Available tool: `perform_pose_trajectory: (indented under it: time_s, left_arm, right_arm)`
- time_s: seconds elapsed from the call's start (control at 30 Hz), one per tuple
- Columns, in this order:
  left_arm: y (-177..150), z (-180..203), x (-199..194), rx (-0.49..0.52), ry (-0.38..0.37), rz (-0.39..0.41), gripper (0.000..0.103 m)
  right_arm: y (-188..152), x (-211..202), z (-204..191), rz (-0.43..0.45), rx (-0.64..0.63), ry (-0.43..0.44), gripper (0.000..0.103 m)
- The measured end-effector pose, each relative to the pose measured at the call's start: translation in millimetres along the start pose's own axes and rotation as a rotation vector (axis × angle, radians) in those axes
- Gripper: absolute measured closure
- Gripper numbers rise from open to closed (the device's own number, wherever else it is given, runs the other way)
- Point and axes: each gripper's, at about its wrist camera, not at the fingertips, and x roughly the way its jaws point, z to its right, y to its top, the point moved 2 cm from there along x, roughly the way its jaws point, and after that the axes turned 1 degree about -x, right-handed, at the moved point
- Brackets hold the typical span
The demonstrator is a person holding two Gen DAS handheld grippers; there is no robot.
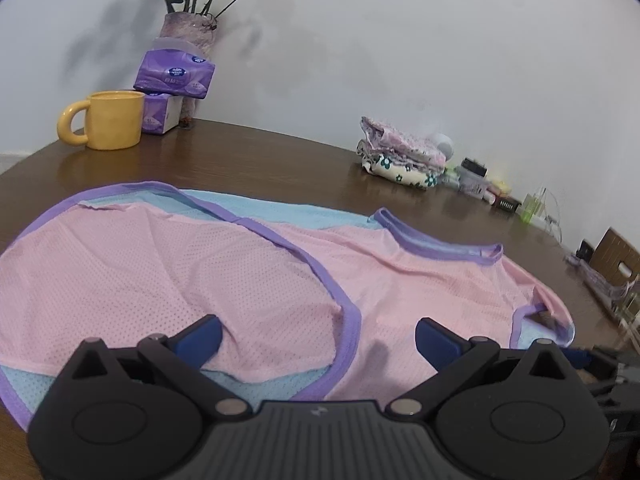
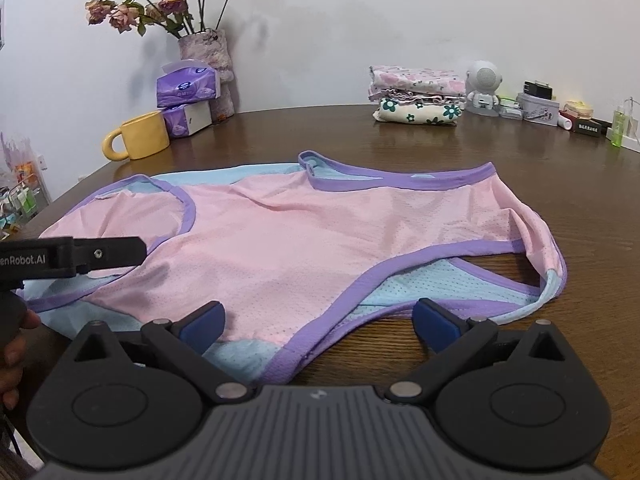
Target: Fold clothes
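Note:
A pink mesh tank top (image 1: 240,272) (image 2: 304,232) with purple trim and a light blue back layer lies spread on the brown table (image 1: 260,160) (image 2: 400,140). My left gripper (image 1: 318,340) hovers open just above the pink cloth near its left armhole, nothing between its blue pads. In the right wrist view the left gripper's black body (image 2: 72,258) reaches in from the left over that armhole. My right gripper (image 2: 318,326) is open over the top's near purple edge, with nothing held.
A yellow mug (image 2: 138,136), purple tissue packs (image 2: 188,88) and a vase of dried roses (image 2: 206,52) stand at the back left. Folded floral clothes (image 2: 416,94), a small white robot figure (image 2: 484,88) and several small items line the back right. A hand (image 2: 16,344) shows at the left edge.

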Motion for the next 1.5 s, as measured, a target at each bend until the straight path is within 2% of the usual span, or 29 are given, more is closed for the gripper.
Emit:
perform_pose_trajectory:
  time_s: [0.4, 0.9, 1.43, 1.5]
  left_arm:
    - [-1.1, 9.5, 3.1, 0.048, 0.044, -0.018, 0.000]
    - [-0.9, 4.2, -0.7, 0.015, 0.031, -0.002, 0.000]
    - [-1.9, 7.1, -0.7, 0.027, 0.056, -0.002, 0.000]
    - [-1.7, 6.6, -3.0, 0.023, 0.061, 0.004, 0.001]
  right_arm:
    - [0.1, -1.9, 4.8, 0.015, 0.030, 0.042, 0.001]
    - [-1.7, -3.0, 4.1, 0.022, 0.036, 0.017, 0.001]
    - [-0.6, -2.7, 2.1, 0.015, 0.023, -0.002, 0.001]
    - [-1.1, -3.4, 3.1, 0.017, 0.028, -0.020, 0.003]
